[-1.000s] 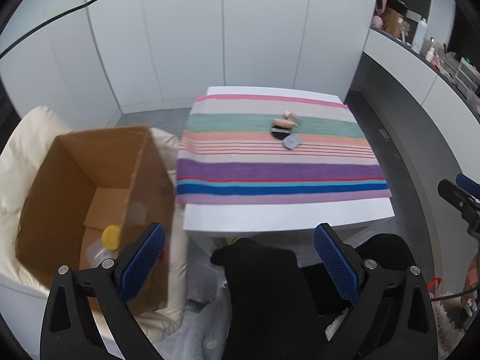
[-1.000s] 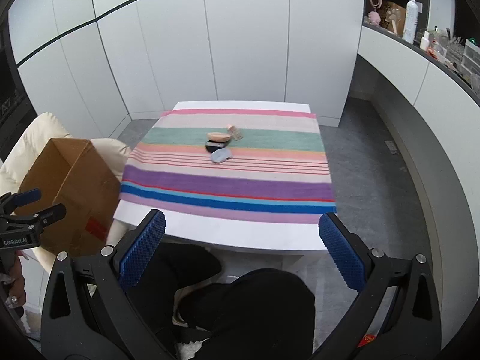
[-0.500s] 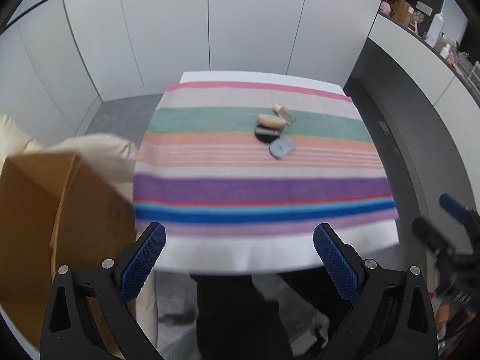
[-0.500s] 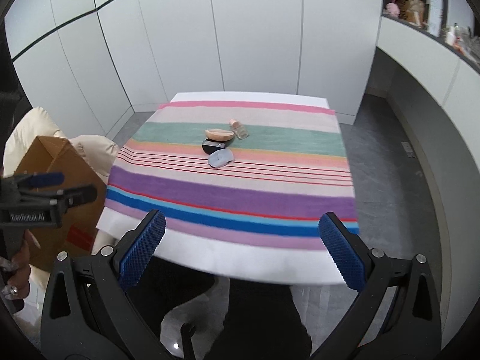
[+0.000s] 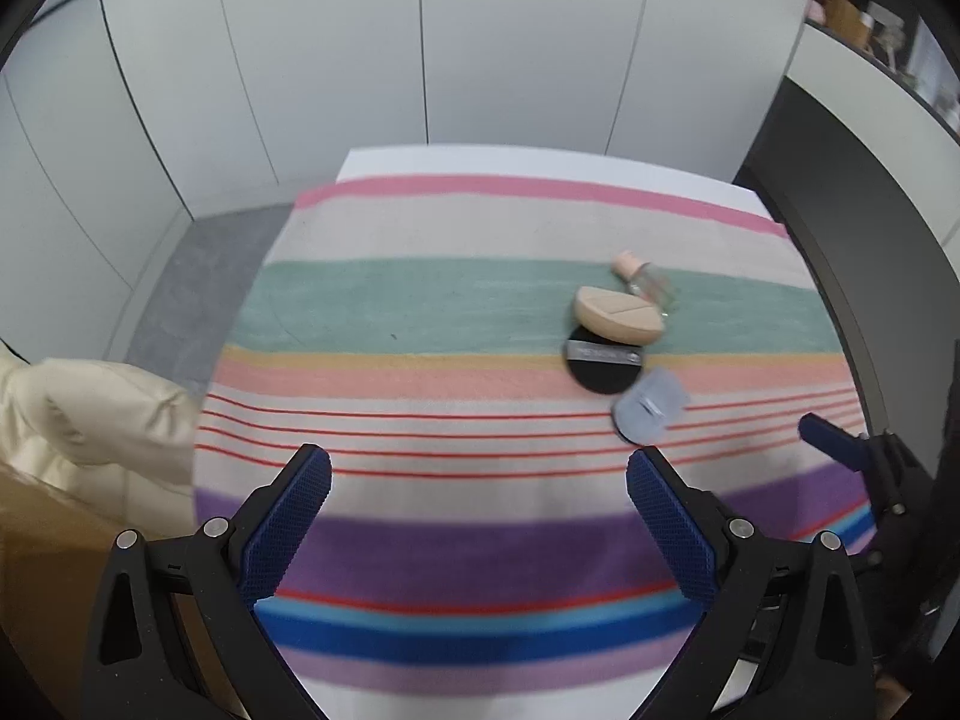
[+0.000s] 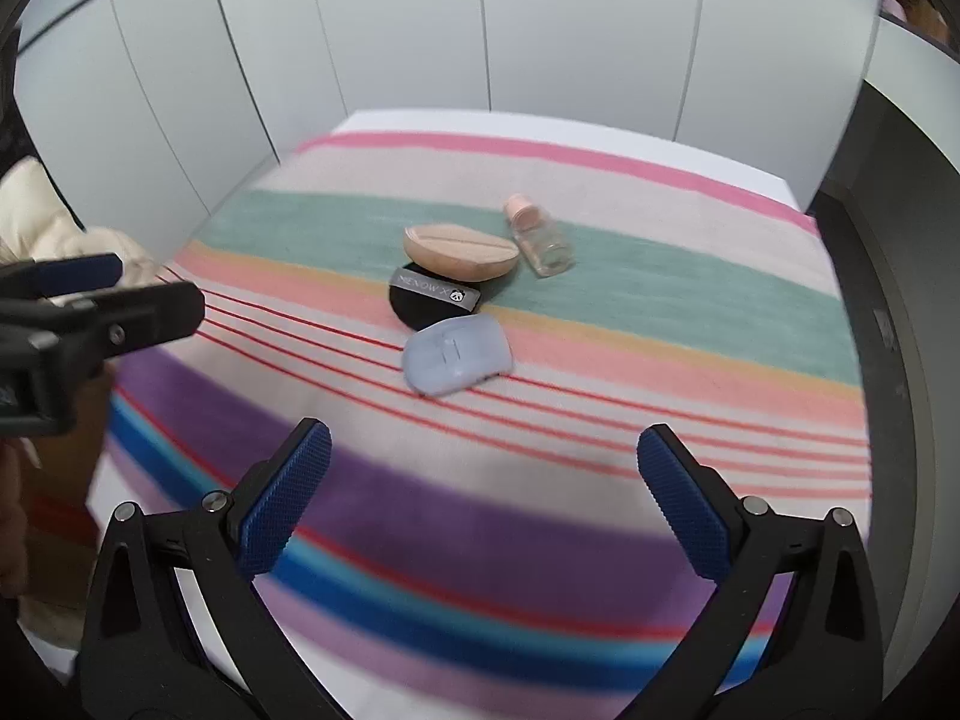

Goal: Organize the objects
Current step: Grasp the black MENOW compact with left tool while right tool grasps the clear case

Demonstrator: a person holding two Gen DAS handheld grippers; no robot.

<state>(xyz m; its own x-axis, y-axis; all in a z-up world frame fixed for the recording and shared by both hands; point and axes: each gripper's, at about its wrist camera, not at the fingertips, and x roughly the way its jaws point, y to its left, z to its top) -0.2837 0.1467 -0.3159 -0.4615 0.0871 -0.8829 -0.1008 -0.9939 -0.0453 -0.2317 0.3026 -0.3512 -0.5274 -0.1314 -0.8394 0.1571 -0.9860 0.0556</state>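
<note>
A small cluster lies on the striped tablecloth (image 6: 660,276): a beige makeup sponge (image 6: 459,250) resting on a black round compact (image 6: 429,297), a pale blue case (image 6: 457,355) in front of it, and a small clear bottle with a pink cap (image 6: 537,235) behind. The same cluster shows in the left wrist view: sponge (image 5: 618,313), compact (image 5: 603,363), blue case (image 5: 650,405), bottle (image 5: 645,279). My left gripper (image 5: 478,522) is open and empty above the cloth, left of the cluster. My right gripper (image 6: 483,498) is open and empty, just short of the blue case.
A cardboard box (image 5: 36,546) sits on a cream padded seat (image 5: 102,414) left of the table. White cabinet doors (image 5: 420,42) stand behind the table. A dark counter with items (image 5: 870,18) runs along the right. Each gripper shows at the edge of the other's view.
Both grippers have moved forward from over the person's lap and the box to above the tablecloth, closer to the cluster. Both stay open.
</note>
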